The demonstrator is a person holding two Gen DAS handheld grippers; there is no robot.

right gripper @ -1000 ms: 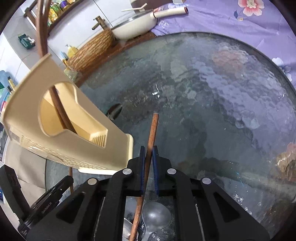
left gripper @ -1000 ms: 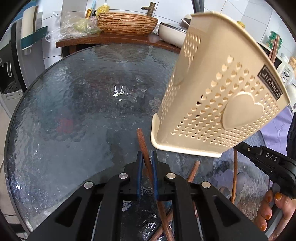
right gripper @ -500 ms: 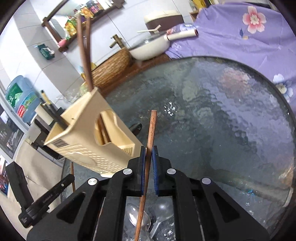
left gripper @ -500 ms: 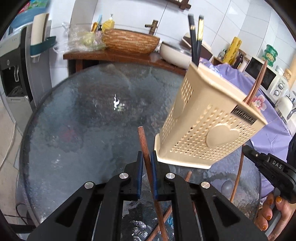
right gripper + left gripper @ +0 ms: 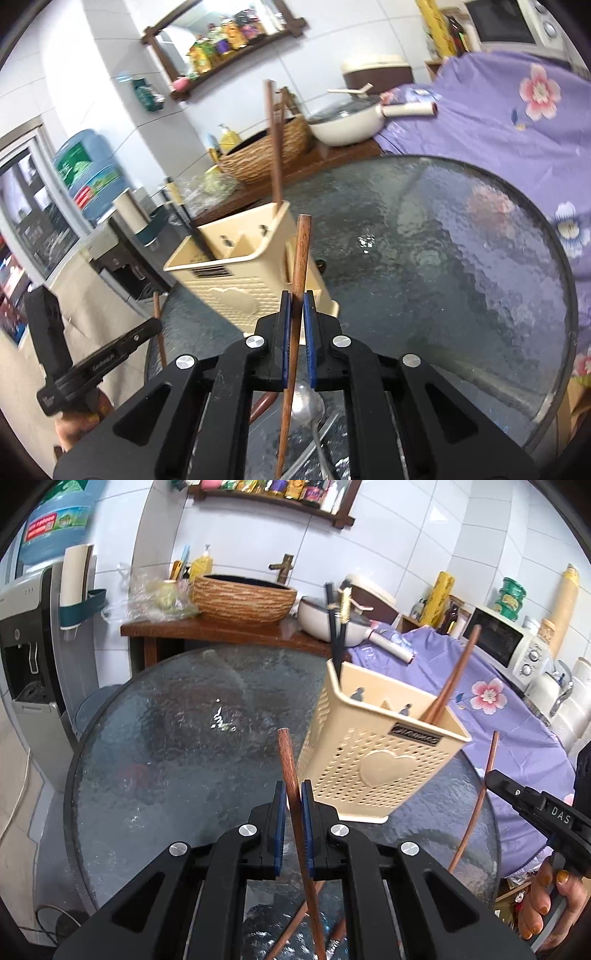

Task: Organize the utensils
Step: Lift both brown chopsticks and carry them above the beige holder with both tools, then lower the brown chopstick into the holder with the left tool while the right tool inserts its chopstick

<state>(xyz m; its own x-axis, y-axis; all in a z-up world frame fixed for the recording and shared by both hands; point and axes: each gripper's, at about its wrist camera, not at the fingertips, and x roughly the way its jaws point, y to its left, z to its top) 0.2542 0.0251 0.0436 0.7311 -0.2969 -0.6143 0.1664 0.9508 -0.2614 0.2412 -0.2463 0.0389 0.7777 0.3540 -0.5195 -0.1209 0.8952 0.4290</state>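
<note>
A beige perforated utensil holder (image 5: 373, 760) stands on the round glass table (image 5: 177, 738), also in the right wrist view (image 5: 236, 280). It holds black chopsticks (image 5: 334, 627) and a brown chopstick (image 5: 450, 679). My left gripper (image 5: 293, 801) is shut on a brown wooden chopstick (image 5: 288, 760), raised just left of the holder. My right gripper (image 5: 297, 310) is shut on another brown chopstick (image 5: 301, 251), its tip near the holder's right side. The right gripper also shows in the left wrist view (image 5: 495, 777), the left one in the right wrist view (image 5: 157, 325).
Metal spoons (image 5: 308, 406) and more brown utensils (image 5: 295, 923) lie on the glass below the grippers. A woven basin (image 5: 243, 598), a white pan (image 5: 347, 125) and a purple flowered cloth (image 5: 498, 122) are behind the table. A water dispenser (image 5: 26, 646) stands at left.
Both grippers have risen with their chopsticks, so the holder now appears lower and its open top shows. The grips have not changed.
</note>
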